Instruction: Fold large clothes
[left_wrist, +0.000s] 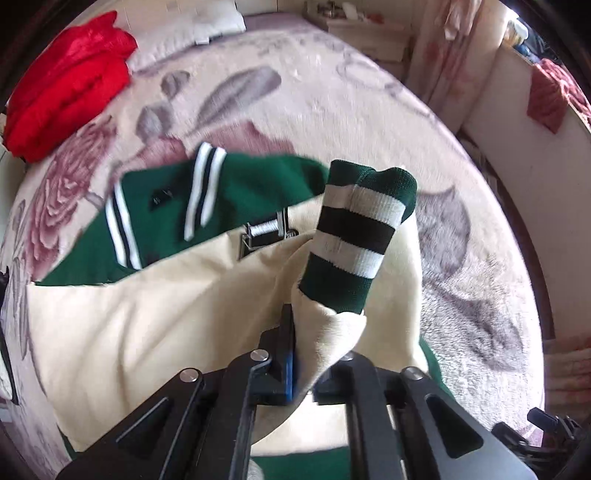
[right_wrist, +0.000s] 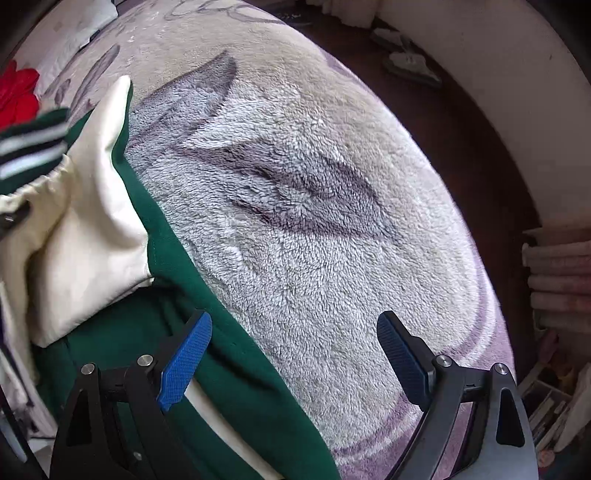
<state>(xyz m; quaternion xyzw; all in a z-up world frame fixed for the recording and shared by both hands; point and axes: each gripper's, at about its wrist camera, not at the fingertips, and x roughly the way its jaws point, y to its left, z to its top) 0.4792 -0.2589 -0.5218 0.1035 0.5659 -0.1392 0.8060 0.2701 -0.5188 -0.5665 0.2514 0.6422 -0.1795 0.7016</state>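
A green and cream varsity jacket (left_wrist: 155, 295) lies spread on the bed, its green striped collar (left_wrist: 166, 206) at the far side. My left gripper (left_wrist: 314, 369) is shut on the cream sleeve (left_wrist: 332, 332), just below its green, white and black striped cuff (left_wrist: 354, 229), which stands up in front of the camera. In the right wrist view the jacket's green body (right_wrist: 229, 369) and cream sleeve (right_wrist: 92, 229) lie at the left. My right gripper (right_wrist: 295, 354) is open and empty, its left finger (right_wrist: 184, 362) over the green edge, its right finger (right_wrist: 402, 358) over the blanket.
A fluffy floral blanket (left_wrist: 332, 110) covers the bed. A red garment (left_wrist: 66, 85) lies at the far left by a pillow (left_wrist: 192, 18). The bed's right edge (right_wrist: 491, 295) drops to a dark floor. Stacked folded cloths (right_wrist: 561, 277) sit at the right.
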